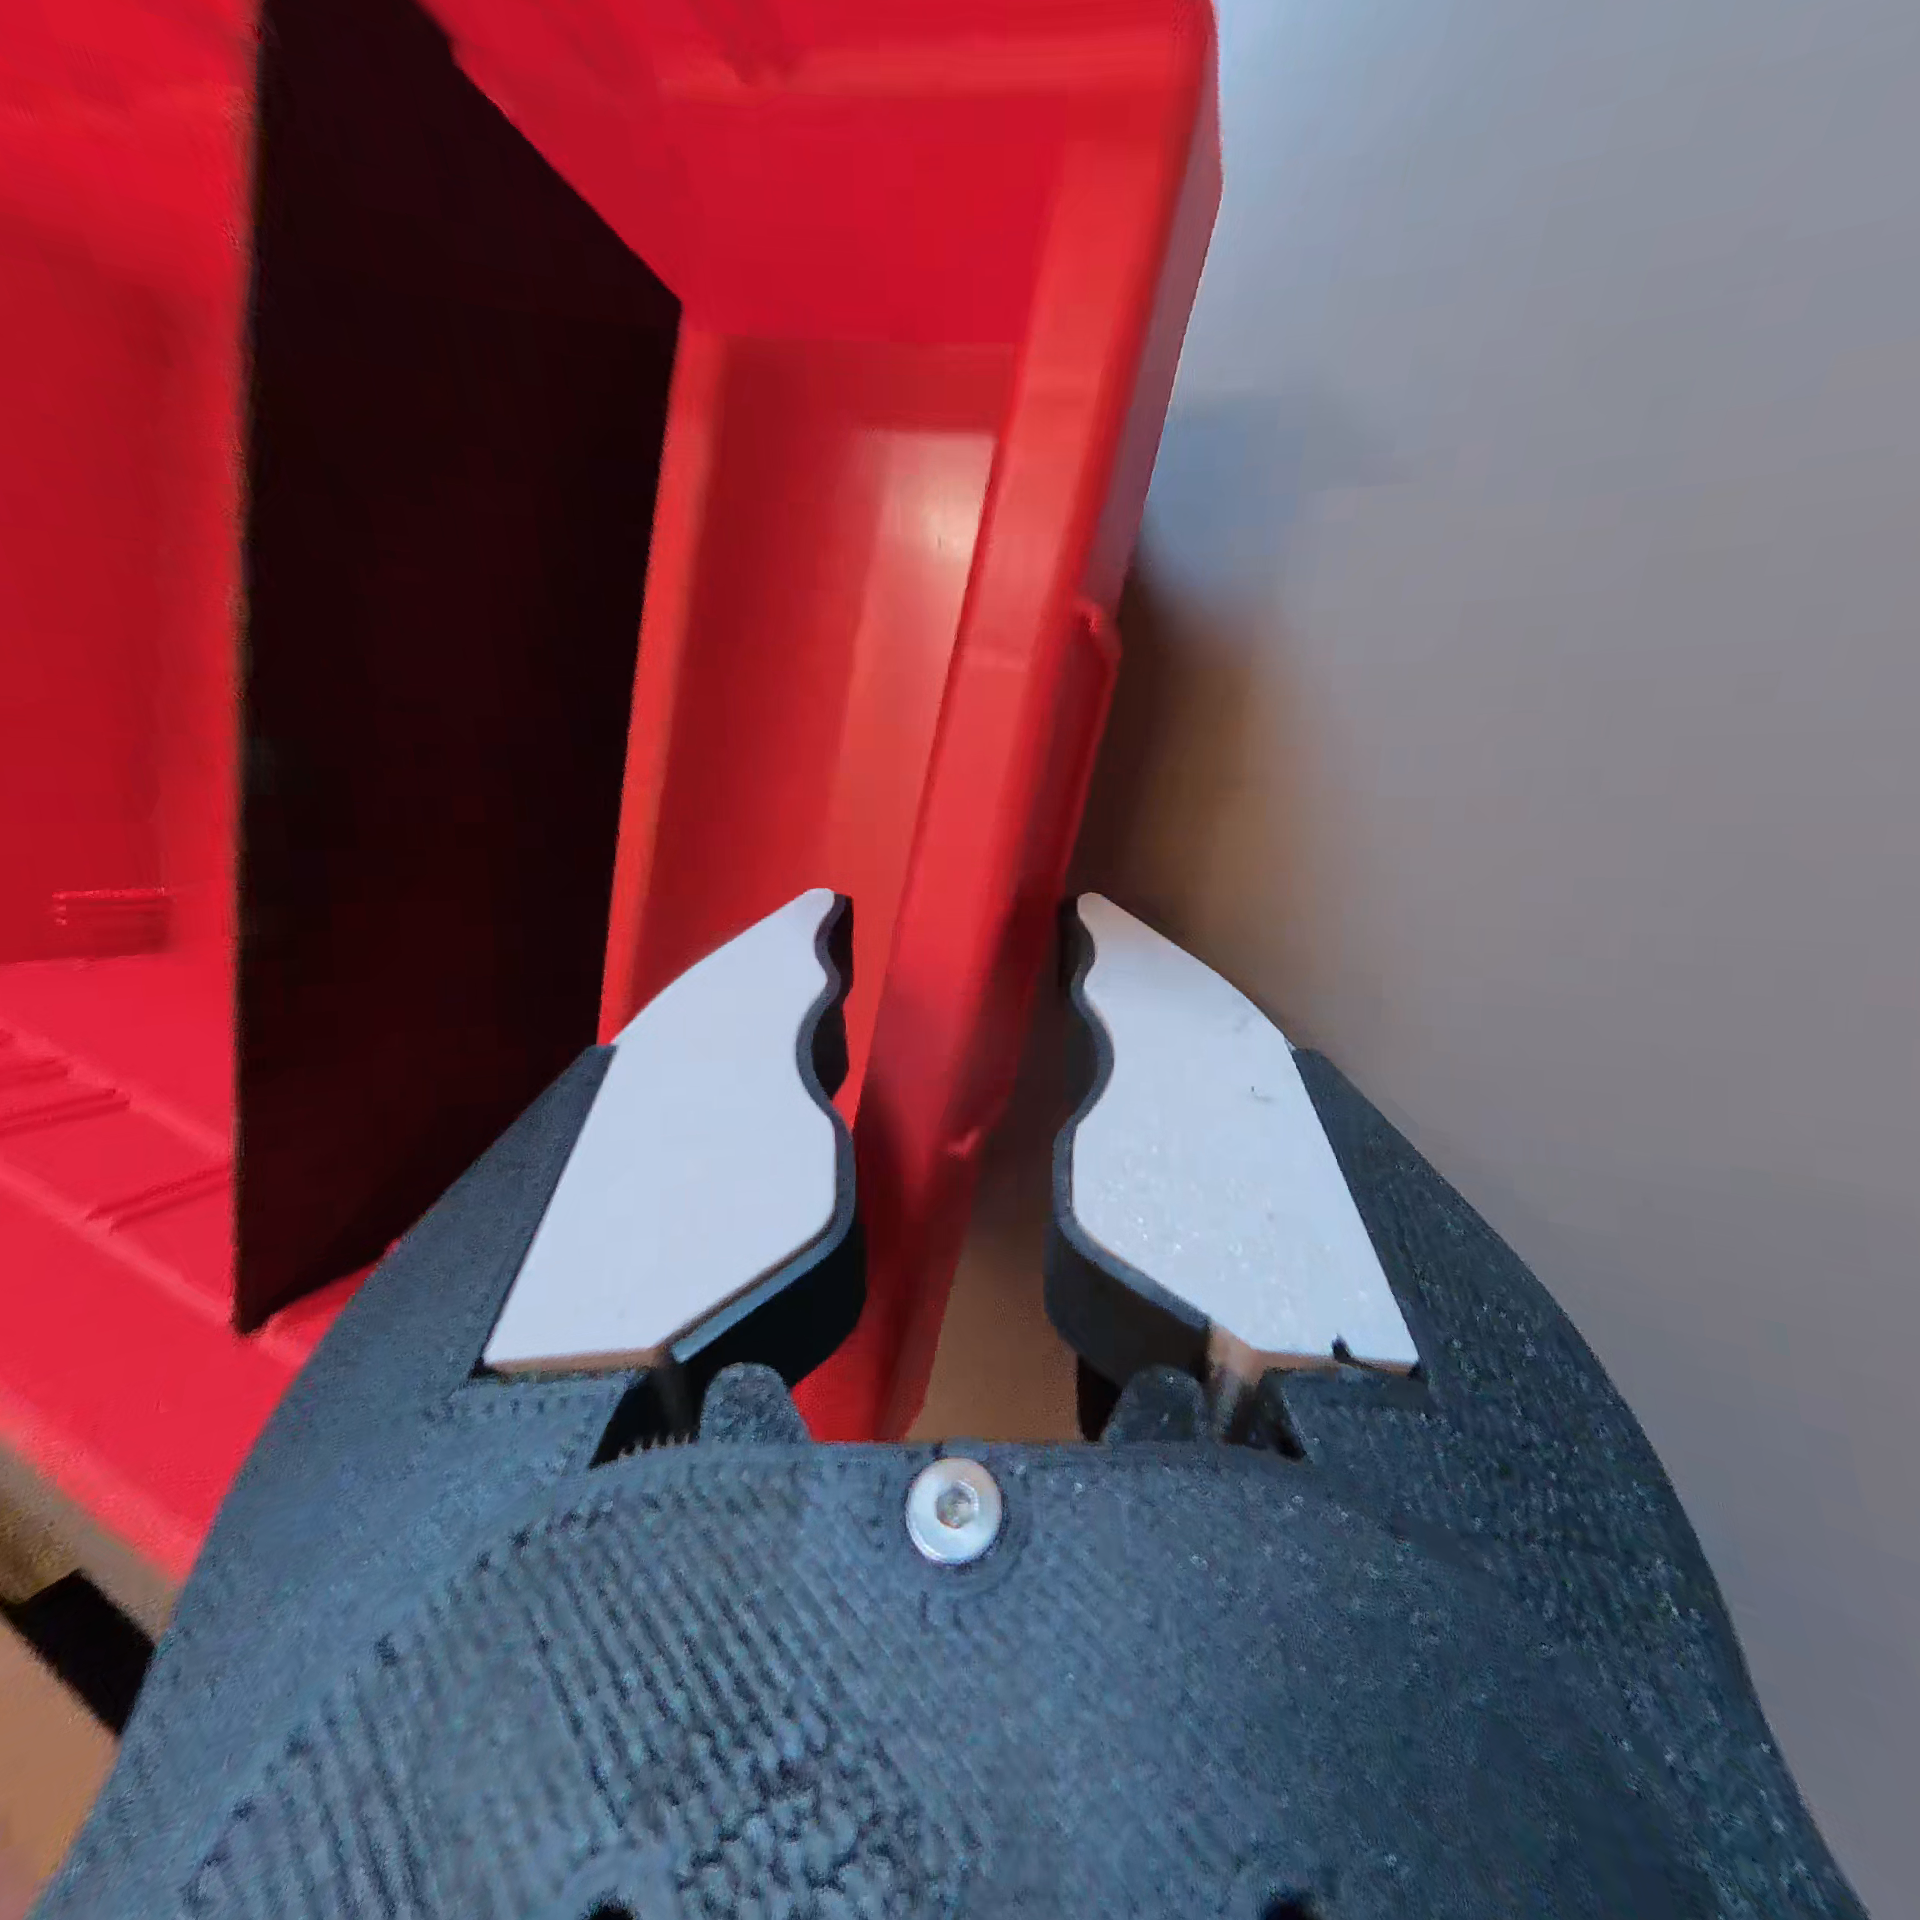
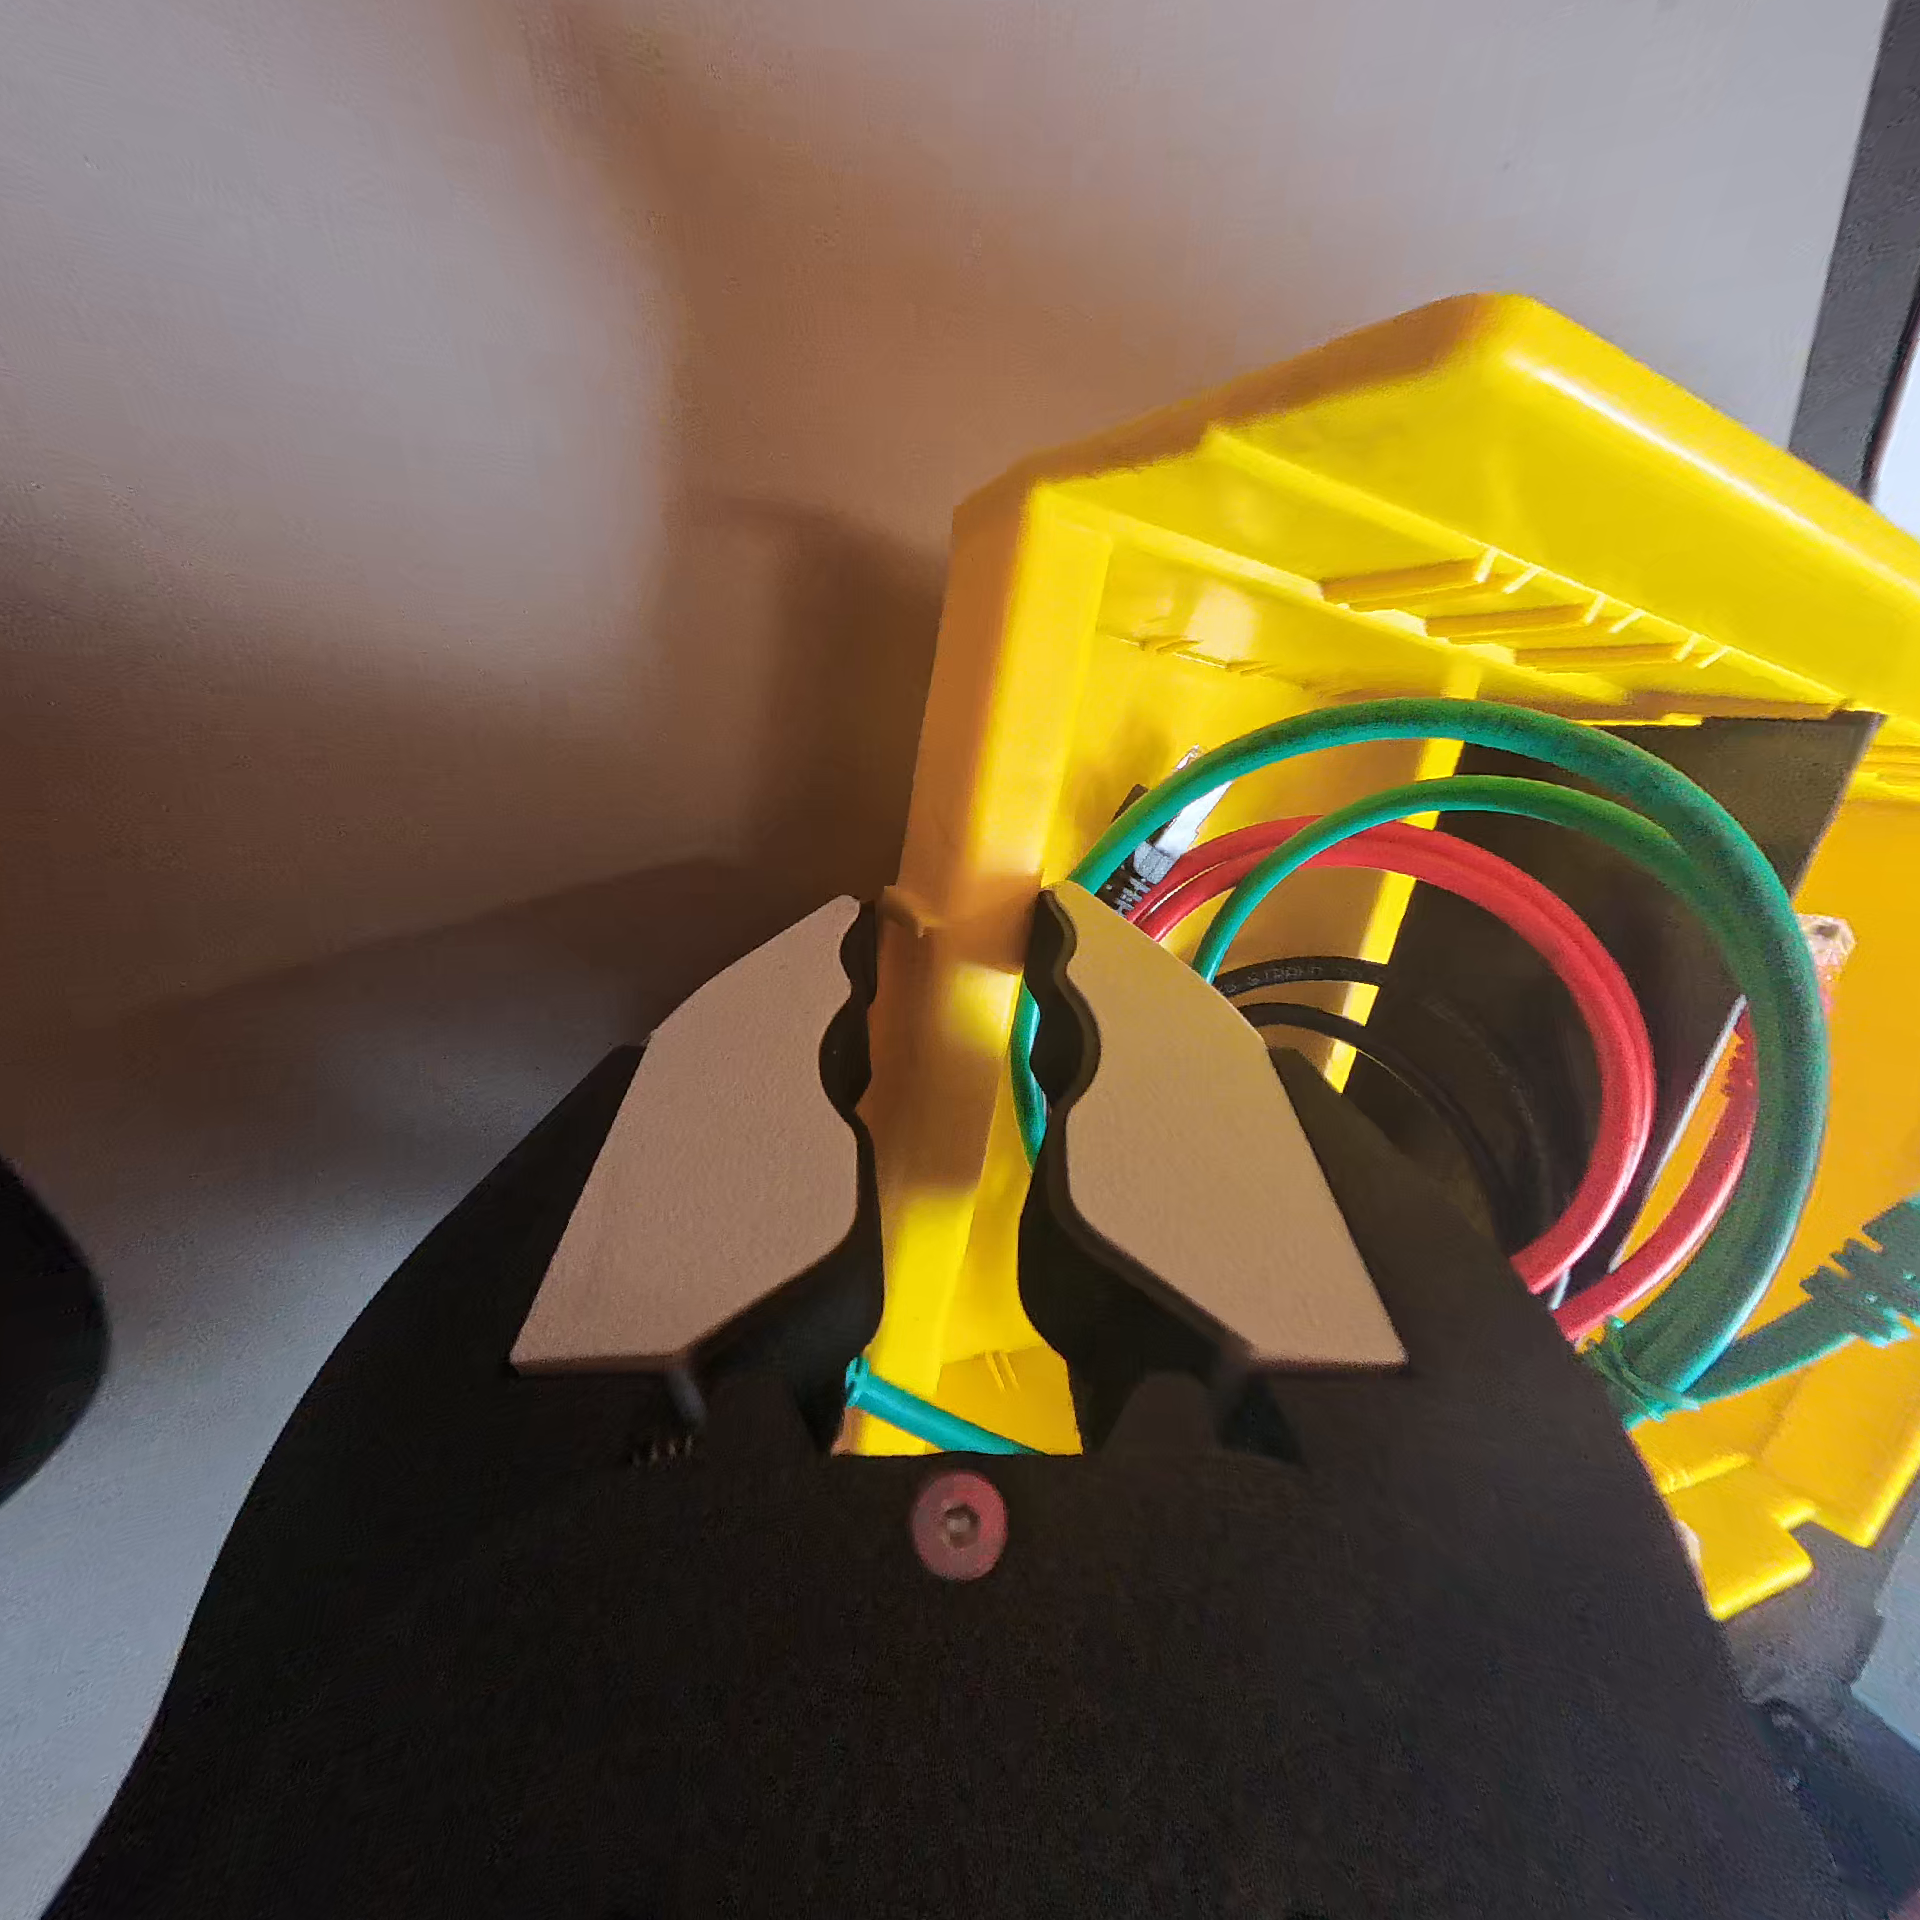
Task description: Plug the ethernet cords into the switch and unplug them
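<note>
My left gripper (image 1: 956,904) is shut on the right wall of a red plastic bin (image 1: 831,208). A flat black panel (image 1: 436,675) stands inside the bin; I cannot tell whether it is the switch. My right gripper (image 2: 951,899) is shut on the left wall of a yellow plastic bin (image 2: 1507,436), which hangs tilted. Coiled green (image 2: 1766,914), red (image 2: 1600,987) and black (image 2: 1299,977) cords lie inside it. A clear plug (image 2: 1174,831) and a green-booted plug (image 2: 1860,1299) show among them. One thin green cord runs under the gripper's base.
A pale wall (image 1: 1558,520) stands close to the right of the red bin and behind the yellow bin (image 2: 416,312). A dark upright post (image 2: 1870,208) is at the far right. A dark rounded object (image 2: 42,1330) sits at the left edge.
</note>
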A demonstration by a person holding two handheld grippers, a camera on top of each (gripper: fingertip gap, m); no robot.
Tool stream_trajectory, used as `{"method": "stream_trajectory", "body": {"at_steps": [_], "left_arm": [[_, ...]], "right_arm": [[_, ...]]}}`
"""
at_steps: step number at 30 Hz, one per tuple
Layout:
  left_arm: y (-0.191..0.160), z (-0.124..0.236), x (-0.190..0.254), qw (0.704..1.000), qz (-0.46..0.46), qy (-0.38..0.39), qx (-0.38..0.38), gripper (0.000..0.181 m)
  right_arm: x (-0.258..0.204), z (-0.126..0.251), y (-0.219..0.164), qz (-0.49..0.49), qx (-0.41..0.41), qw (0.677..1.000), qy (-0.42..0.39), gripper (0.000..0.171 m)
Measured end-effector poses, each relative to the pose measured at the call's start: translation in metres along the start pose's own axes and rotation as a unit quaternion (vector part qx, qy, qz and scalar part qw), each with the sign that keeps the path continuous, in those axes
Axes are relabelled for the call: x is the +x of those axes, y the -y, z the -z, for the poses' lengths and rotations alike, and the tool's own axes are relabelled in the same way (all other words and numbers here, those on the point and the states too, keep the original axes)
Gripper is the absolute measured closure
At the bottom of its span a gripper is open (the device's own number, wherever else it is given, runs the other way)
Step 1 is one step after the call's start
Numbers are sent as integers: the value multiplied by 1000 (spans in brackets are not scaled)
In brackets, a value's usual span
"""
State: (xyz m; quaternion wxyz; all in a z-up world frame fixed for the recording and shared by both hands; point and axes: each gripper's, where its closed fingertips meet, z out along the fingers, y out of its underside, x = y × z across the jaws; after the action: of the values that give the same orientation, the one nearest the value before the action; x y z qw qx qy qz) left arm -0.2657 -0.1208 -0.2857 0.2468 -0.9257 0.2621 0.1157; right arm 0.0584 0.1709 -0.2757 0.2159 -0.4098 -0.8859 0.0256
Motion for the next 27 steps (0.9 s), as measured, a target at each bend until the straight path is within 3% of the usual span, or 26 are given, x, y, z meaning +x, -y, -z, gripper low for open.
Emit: {"method": "stream_trajectory", "body": {"at_steps": [1,5,10,13,16,19,23,25,27], "left_arm": [[-3,-10,1,1000,-14,5,-19,147],[24,-24,-7,998,-30,53,-5,148],[80,-43,9,997,-62,47,11,148],[119,-57,20,995,-87,35,24,147],[156,-69,31,993,-111,19,40,147],[185,-79,40,990,-130,10,49,147],[216,-88,36,988,-129,46,66,143],[225,-81,40,990,-104,53,79,140],[243,-53,52,985,-63,62,146,140]], "right_arm": [[-8,3,2,8,5,1000,-1,144],[-40,15,9,39,22,999,-15,143],[-66,29,12,50,35,996,-71,143],[-79,58,28,-17,118,990,-75,136],[-78,102,33,-112,224,963,-101,136],[-62,135,0,-217,264,922,-180,136],[-54,150,-69,-361,263,854,-267,136],[-59,146,-94,-415,261,825,-281,132],[-67,138,-111,-449,257,807,-284,127]]}}
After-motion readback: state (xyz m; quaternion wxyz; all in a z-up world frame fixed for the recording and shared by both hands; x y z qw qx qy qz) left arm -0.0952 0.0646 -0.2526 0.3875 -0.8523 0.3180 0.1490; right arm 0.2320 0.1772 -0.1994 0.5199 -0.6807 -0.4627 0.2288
